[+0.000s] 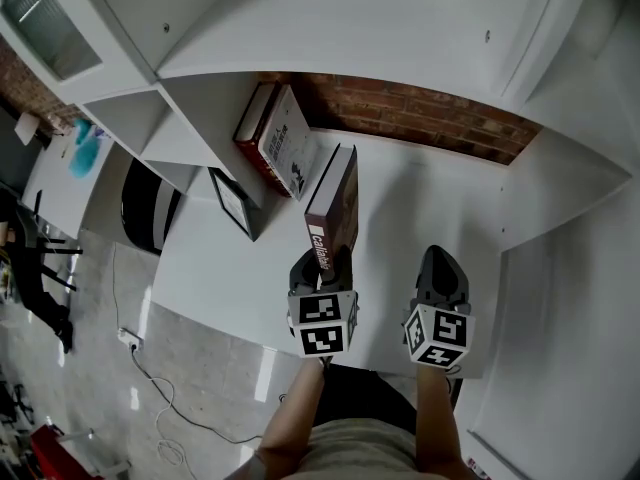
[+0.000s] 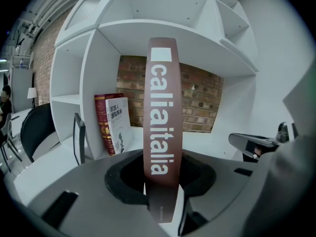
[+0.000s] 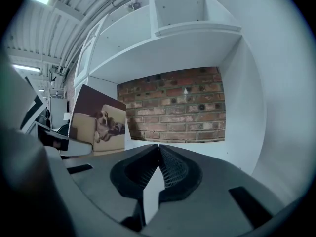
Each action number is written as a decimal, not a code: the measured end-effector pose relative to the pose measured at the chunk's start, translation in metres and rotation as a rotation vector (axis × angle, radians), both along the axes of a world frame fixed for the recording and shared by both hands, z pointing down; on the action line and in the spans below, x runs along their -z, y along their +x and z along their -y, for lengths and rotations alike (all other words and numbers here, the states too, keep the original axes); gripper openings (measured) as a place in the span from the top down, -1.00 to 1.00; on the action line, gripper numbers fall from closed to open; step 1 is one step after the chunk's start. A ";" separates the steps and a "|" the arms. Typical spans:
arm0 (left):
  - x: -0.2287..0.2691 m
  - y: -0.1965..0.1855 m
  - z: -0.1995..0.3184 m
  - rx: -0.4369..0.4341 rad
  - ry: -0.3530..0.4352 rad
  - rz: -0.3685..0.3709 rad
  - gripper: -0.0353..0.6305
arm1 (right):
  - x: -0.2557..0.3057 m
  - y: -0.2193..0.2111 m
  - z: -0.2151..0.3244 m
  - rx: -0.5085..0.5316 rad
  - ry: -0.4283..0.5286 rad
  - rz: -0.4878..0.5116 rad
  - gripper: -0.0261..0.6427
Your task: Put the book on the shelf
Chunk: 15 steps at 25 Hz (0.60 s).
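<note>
Shelf bay (image 1: 440,198): white, closed at the back by a brick wall (image 1: 420,113) and capped by an upper board (image 2: 173,36).
- Left end, occupied: leaning books (image 1: 283,143) propped against the divider (image 2: 91,88). A black frame (image 1: 232,203) stands at the divider's front end.
- Front middle, occupied: brown book (image 1: 335,203), upright and spine outward, near the leaning books with a narrow gap between.
- Right of the brown book: bare floor, open through to the side wall (image 3: 247,117).
</note>
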<state>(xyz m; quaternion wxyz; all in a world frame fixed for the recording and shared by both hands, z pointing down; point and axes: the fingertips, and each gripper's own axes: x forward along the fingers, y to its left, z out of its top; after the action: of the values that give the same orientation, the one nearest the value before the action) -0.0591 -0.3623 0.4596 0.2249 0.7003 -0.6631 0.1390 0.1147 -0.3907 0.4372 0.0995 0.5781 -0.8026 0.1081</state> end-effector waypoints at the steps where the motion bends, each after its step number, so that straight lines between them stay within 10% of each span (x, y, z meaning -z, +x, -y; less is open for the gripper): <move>1: -0.002 -0.002 0.004 -0.001 -0.002 -0.001 0.45 | -0.001 -0.001 0.003 -0.001 -0.003 -0.002 0.87; 15: -0.036 -0.008 0.052 -0.045 -0.049 -0.008 0.45 | -0.020 -0.016 0.041 -0.014 -0.031 -0.026 0.87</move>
<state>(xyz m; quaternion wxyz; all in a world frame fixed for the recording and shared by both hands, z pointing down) -0.0667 -0.4144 0.4956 0.2413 0.7097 -0.6429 0.1574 0.0982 -0.4316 0.4574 0.1180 0.5835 -0.7954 0.1139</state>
